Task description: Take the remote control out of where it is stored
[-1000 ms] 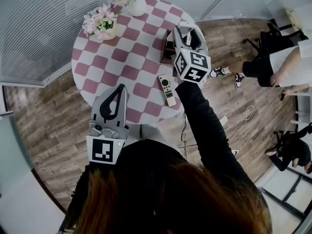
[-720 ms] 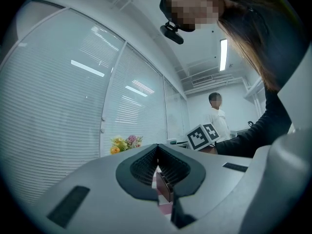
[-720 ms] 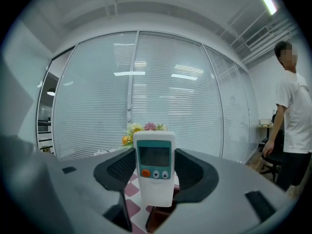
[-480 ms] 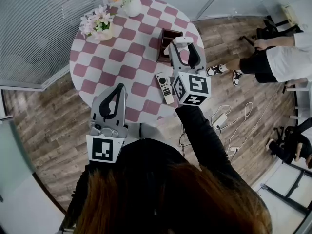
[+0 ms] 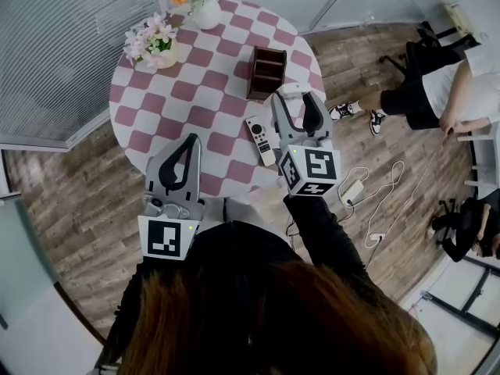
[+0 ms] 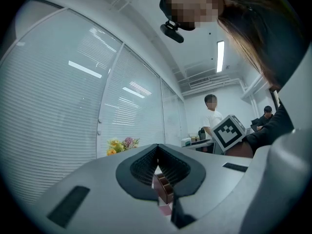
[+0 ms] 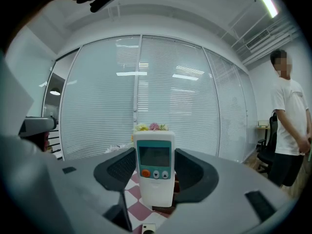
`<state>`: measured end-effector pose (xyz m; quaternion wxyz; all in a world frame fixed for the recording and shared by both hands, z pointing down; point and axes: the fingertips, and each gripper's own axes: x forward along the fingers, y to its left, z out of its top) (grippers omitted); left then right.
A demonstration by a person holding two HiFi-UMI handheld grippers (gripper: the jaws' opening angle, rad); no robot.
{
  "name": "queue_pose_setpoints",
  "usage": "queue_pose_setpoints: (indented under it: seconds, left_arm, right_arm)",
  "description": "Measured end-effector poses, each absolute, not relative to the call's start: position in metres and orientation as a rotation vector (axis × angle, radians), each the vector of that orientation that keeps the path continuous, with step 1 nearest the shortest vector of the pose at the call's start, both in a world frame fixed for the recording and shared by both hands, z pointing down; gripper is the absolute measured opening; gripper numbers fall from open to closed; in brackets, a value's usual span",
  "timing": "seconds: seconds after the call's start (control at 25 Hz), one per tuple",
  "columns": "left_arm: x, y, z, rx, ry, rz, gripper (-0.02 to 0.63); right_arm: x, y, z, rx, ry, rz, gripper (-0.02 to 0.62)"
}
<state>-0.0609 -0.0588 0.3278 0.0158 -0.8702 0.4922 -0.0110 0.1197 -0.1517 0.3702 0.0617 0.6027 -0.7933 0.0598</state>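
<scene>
Right gripper pinching white remote, upright, near holder, on its near side; left gripper jaws pressed together, empty, well apart from holder; slim remote flat near holder.

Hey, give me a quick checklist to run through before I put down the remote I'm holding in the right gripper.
1. Grip: right gripper is shut on the white remote, which stands upright between the pads: ok.
2. Out of storage: white remote is clear of the brown organizer: ok.
3. Landing spot: second remote lies on the table just left of the gripper, with bare checkered cloth around it: ok.
4. Left gripper is shut, empty and apart at the near edge: ok.
5. Height above table: cannot tell.
</scene>
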Motion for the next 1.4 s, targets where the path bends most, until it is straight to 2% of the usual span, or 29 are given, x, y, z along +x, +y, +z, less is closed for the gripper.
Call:
queue_pose_setpoints:
  seconds: [0.32,0.92,1.4]
  left_arm:
    - [-0.057,-0.057,0.329,-2.711,1.515,-0.038,0.009]
    - [-0.057,-0.056,0.331,-2.711,1.535,-0.041,0.009]
    - [-0.067,-0.056,0.336,-2.695,1.586,-0.063,0.009]
  right_arm:
    - [0.153,-0.128,0.432,1.714,-2.221,0.229,0.253]
    - [0.196,-0.120,0.553,1.432,-1.927,0.615,0.253]
    - [0.174,-0.120,0.613,1.070,-1.823,0.931,0.255]
